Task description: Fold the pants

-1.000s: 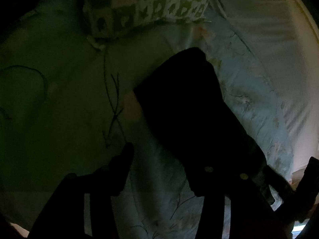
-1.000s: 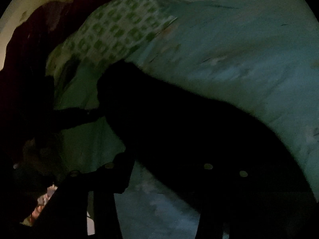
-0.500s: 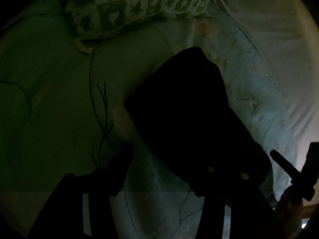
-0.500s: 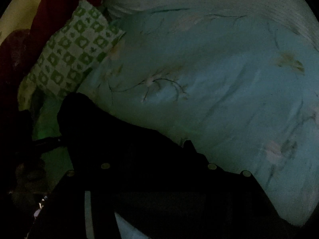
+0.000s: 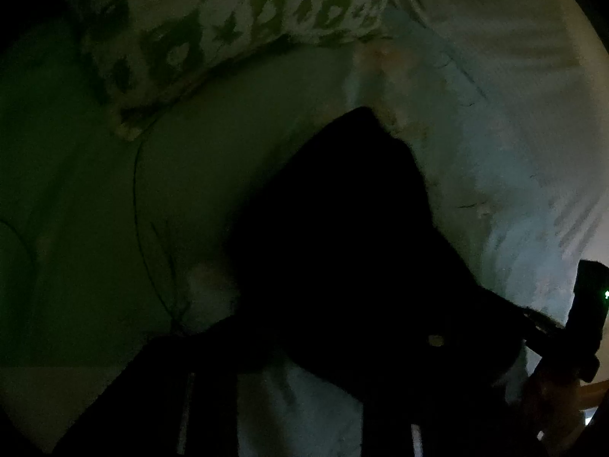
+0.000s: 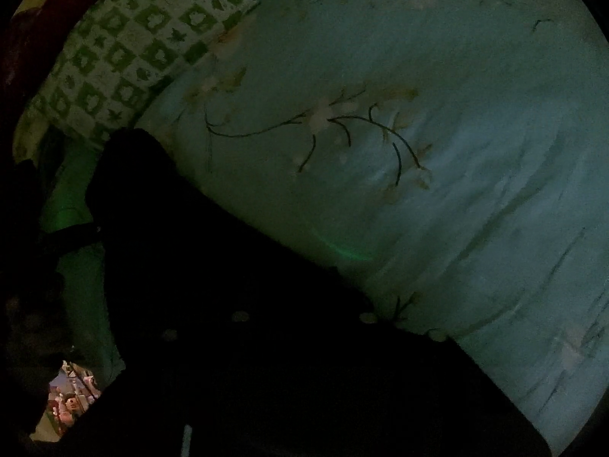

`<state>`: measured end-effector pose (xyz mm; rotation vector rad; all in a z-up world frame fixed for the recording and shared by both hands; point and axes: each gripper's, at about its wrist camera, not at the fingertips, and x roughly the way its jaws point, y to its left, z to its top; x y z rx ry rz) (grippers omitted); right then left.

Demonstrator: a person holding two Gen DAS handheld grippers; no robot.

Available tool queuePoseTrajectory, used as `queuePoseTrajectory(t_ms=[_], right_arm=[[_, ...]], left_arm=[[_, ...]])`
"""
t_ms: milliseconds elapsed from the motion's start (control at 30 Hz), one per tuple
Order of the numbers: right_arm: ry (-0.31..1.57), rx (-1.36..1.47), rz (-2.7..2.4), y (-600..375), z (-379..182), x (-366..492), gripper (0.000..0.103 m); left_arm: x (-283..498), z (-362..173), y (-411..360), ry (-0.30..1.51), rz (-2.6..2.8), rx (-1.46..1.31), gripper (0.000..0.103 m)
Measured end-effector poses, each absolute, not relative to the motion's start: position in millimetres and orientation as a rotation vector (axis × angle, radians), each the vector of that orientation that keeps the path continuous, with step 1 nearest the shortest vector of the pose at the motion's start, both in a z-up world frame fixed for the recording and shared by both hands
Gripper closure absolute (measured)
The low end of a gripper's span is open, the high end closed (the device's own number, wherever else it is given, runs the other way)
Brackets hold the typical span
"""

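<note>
Both sets of jaws have just been closing on the dark pants [image 5: 342, 228], which are spread over the pale floral bedspread [image 6: 418, 190] near a green-checked pillow [image 6: 125, 57]. Left gripper [image 5: 327, 346] and right gripper [image 6: 304, 323] are swallowed by darkness, so whether cloth is pinched cannot be told.

Both wrist views close, steeply downward, sharing dark pants [image 5: 342, 228] and checked pillow [image 6: 125, 57]
</note>
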<state>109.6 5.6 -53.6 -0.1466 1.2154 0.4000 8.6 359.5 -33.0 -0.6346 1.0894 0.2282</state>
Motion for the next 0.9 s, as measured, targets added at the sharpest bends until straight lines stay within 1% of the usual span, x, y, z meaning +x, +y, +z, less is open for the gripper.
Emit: queuePoseTrajectory(t_ms=[33, 200, 267, 367, 467, 533, 667, 900], right_arm=[[1.202, -0.110, 0.415, 3, -45, 105, 0.091], [1.090, 0.046, 0.509, -15, 4, 76, 0.096], [1.065, 0.091, 0.513, -24, 13, 73, 0.096], [1.043, 0.136, 0.492, -30, 15, 79, 0.097], [1.040, 0.134, 0.462, -26, 6, 90, 0.097], [1.040, 0.078, 0.438, -14, -7, 96, 0.097], [1.036, -0.022, 0.372, 3, -29, 111, 0.097], [1.002, -0.148, 0.263, 7, -53, 123, 0.098]], left_arm=[[6, -26, 359, 1.057, 0.203, -0.651, 0.087], [-34, 34, 355, 0.908, 0.088, -0.685, 0.087], [-49, 49, 354, 0.879, 0.068, -0.689, 0.087], [-59, 56, 356, 0.865, 0.051, -0.693, 0.087], [-55, 50, 358, 0.871, 0.067, -0.655, 0.087], [-50, 42, 363, 0.882, 0.085, -0.628, 0.087], [-20, 17, 360, 0.919, 0.144, -0.501, 0.087], [9, -26, 366, 0.986, 0.171, -0.403, 0.086]])
